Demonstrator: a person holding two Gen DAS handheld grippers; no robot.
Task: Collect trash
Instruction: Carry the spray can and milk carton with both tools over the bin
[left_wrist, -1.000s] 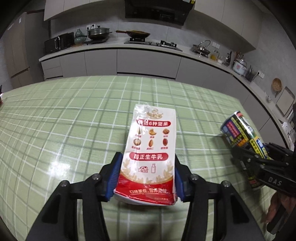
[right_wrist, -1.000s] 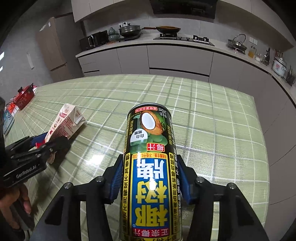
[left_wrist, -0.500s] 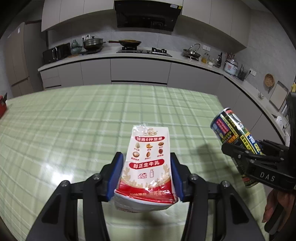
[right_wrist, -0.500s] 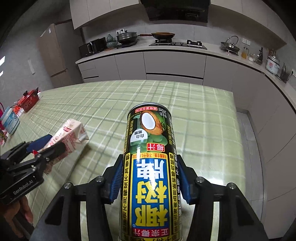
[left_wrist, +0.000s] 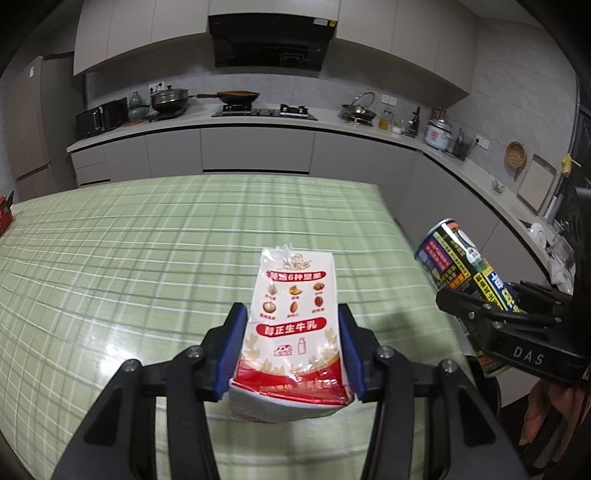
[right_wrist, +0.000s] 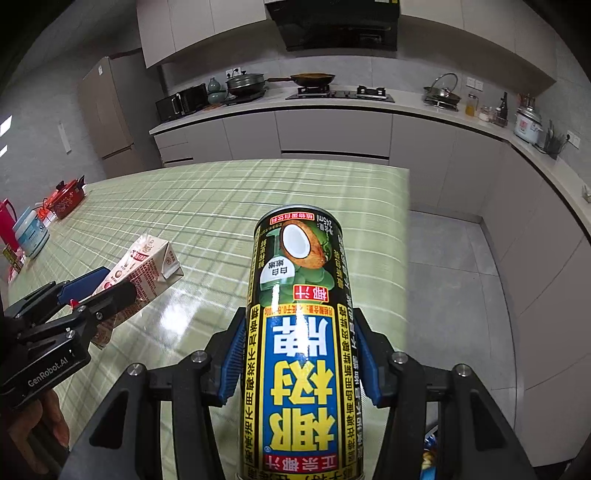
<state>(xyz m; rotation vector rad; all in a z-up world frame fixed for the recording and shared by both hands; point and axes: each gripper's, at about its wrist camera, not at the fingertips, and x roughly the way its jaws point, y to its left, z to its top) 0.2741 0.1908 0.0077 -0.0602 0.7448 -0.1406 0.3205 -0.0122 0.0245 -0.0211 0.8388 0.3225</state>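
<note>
Just beyond table edge (right_wrist: 404, 236) (open floor (right_wrist: 454, 280))

"DAS" on right hand-held gripper (left_wrist: 524, 317); "GenRobot.AI" on left hand-held gripper (right_wrist: 107, 291).

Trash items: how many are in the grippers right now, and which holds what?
2. The milk carton is clamped in the left gripper above the table; the can is clamped in the right gripper, near the table's edge. More trash may lie out of view.

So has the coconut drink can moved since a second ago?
Yes. Gripped by the right tongs, the can has drawn back toward the table's near right edge; floor now shows beside it.
</note>
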